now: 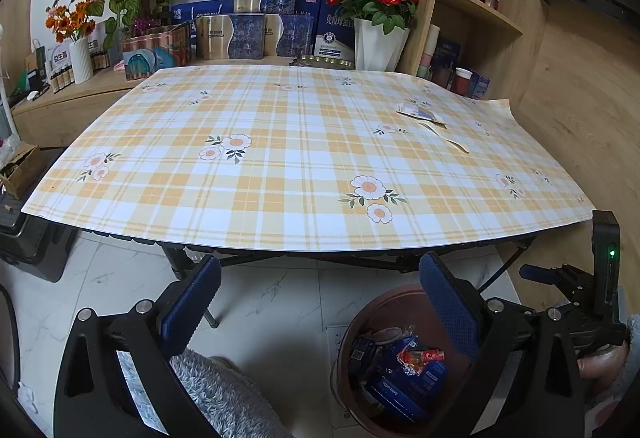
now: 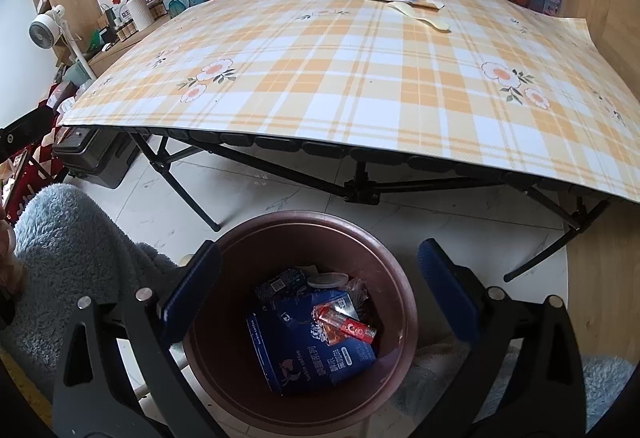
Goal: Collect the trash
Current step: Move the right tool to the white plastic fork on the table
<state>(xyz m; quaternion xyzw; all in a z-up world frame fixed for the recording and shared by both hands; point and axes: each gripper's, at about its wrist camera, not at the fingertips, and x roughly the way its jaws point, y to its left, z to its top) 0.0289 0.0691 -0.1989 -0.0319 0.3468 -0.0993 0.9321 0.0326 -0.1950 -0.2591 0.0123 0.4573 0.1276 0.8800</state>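
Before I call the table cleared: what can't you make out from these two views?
- Bin bottom: both views, covered by blue cartons.
- Flat wrapper print: both views, too small.
- Floor under table: tablecloth hides it.
- Bin's right side: left wrist view, behind left gripper.

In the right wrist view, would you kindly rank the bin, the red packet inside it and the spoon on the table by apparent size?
1. Brown bin, by far the largest.
2 and 3. Red packet and pale spoon look similar; the spoon lies farther from the camera, so their order is unsure.
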